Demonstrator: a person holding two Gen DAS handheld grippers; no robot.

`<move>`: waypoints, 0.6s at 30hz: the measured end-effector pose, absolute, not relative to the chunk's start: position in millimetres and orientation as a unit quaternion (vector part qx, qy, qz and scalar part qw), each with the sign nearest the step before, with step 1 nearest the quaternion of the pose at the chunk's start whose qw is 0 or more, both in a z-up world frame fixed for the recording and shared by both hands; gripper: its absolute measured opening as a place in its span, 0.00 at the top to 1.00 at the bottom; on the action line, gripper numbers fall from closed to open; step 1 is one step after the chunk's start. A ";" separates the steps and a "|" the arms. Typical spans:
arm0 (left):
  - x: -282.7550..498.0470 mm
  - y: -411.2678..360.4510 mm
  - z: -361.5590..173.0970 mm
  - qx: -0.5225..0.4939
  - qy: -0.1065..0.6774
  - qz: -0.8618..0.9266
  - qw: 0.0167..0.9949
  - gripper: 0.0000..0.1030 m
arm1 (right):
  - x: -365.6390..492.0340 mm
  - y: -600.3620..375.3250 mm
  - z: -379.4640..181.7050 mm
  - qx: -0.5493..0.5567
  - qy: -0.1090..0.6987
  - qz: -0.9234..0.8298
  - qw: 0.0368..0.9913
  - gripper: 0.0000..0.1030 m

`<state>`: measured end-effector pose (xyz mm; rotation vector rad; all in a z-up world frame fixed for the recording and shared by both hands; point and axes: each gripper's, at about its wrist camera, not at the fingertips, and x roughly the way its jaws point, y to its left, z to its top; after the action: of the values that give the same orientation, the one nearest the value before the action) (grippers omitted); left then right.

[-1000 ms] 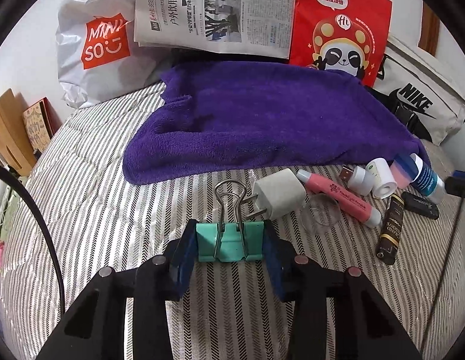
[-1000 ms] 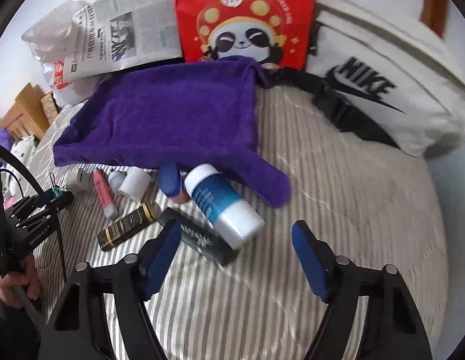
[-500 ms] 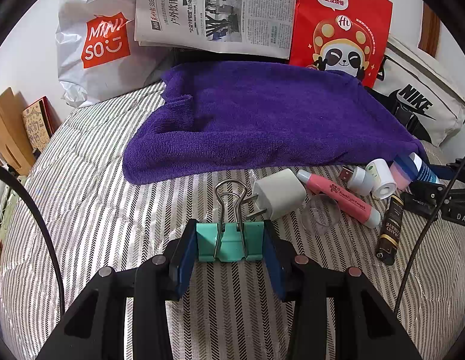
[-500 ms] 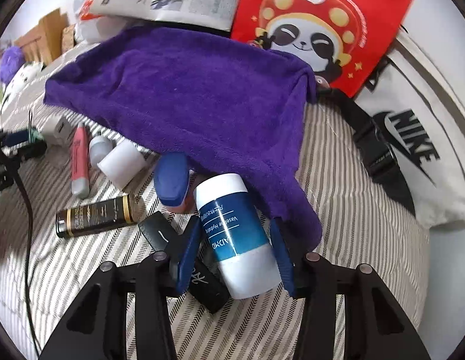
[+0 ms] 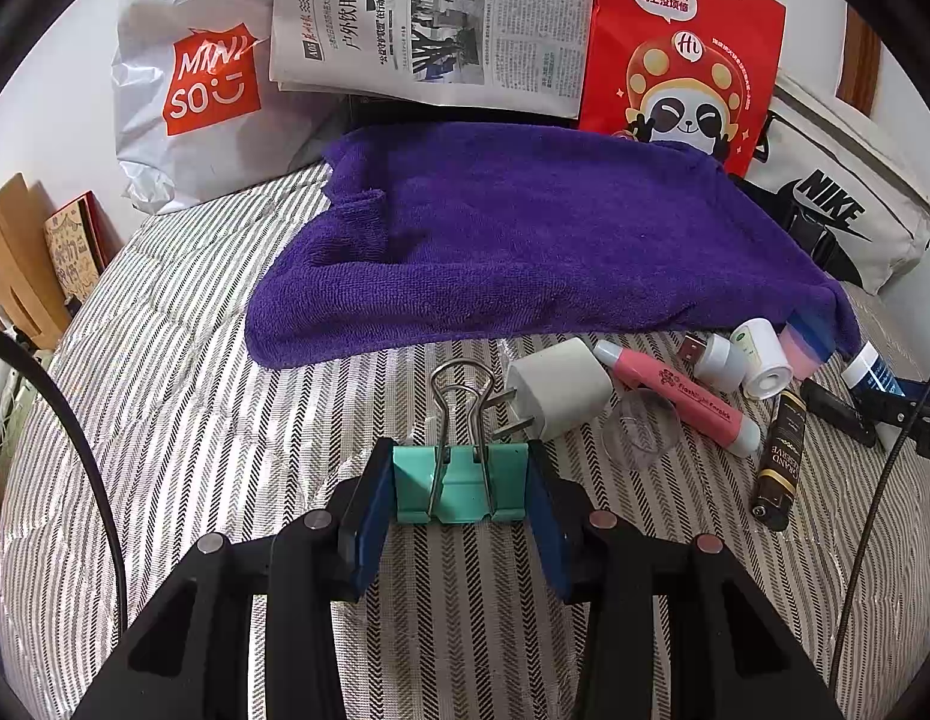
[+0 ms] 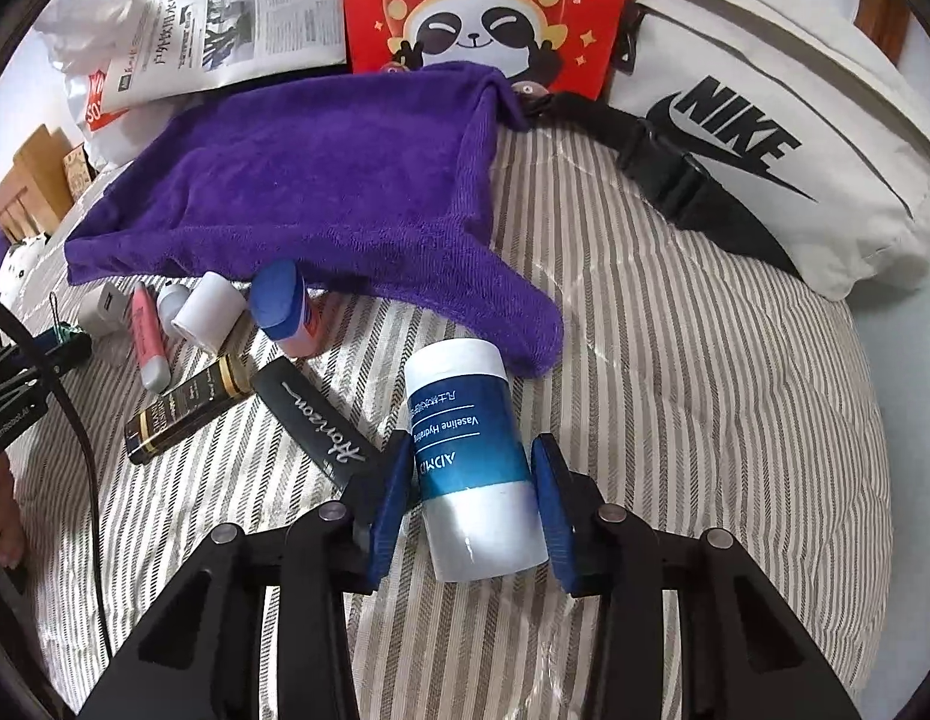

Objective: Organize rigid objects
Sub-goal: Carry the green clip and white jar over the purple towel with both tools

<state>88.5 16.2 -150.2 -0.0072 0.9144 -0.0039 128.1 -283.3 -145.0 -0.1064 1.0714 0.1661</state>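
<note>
Closing on the blue-and-white bottle (image 6: 465,456), the right gripper (image 6: 471,504) should press evenly at the label band, so the round body does not roll out; its fingers (image 6: 393,480) sit on both sides of it, touching or almost. The left gripper (image 5: 462,495) pinches the green binder clip (image 5: 459,483) between its fingers, above the striped bed (image 5: 195,360).

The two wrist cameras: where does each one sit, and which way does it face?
Left wrist: on the left gripper, angled down at the striped bed; black fingers clamp a teal metal binder clip.
Right wrist: on the right gripper, angled down; jaws closing around a white-and-blue plastic lotion bottle; the left gripper shows at the left edge.
Shared: purple terry towel, red panda paper bag.
</note>
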 end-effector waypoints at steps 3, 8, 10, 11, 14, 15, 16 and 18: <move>88.5 16.3 -150.3 -0.004 0.442 -0.002 0.897 0.62 | 130.4 -285.1 -153.5 -0.054 0.512 0.077 0.854 0.60; 88.6 16.3 -150.2 -0.004 0.441 -0.002 0.897 0.62 | 129.3 -294.5 -155.9 -0.024 0.505 0.093 0.858 0.62; 88.5 16.2 -150.3 -0.004 0.441 -0.002 0.897 0.62 | 129.2 -293.3 -155.6 -0.022 0.504 0.091 0.859 0.62; 88.3 16.4 -150.1 -0.005 0.441 -0.002 0.897 0.62 | 129.2 -293.2 -155.1 -0.019 0.505 0.091 0.858 0.62; 87.6 17.5 -149.4 -0.007 0.442 -0.005 0.897 0.62 | 130.5 -297.0 -149.4 0.005 0.510 0.100 0.855 0.64; 87.2 17.4 -149.1 -0.005 0.445 -0.005 0.896 0.62 | 128.8 -298.3 -147.2 0.010 0.509 0.102 0.855 0.64; 86.5 17.6 -148.4 -0.004 0.448 -0.004 0.894 0.62 | 127.2 -298.8 -143.8 0.014 0.508 0.105 0.855 0.64; 84.3 20.0 -147.4 -0.013 0.453 -0.006 0.892 0.62 | 122.8 -297.4 -137.3 0.013 0.503 0.111 0.857 0.64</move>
<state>84.3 20.0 -147.4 -0.0265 0.9392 -0.0119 122.8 -297.4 -137.3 0.0272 1.0566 0.2334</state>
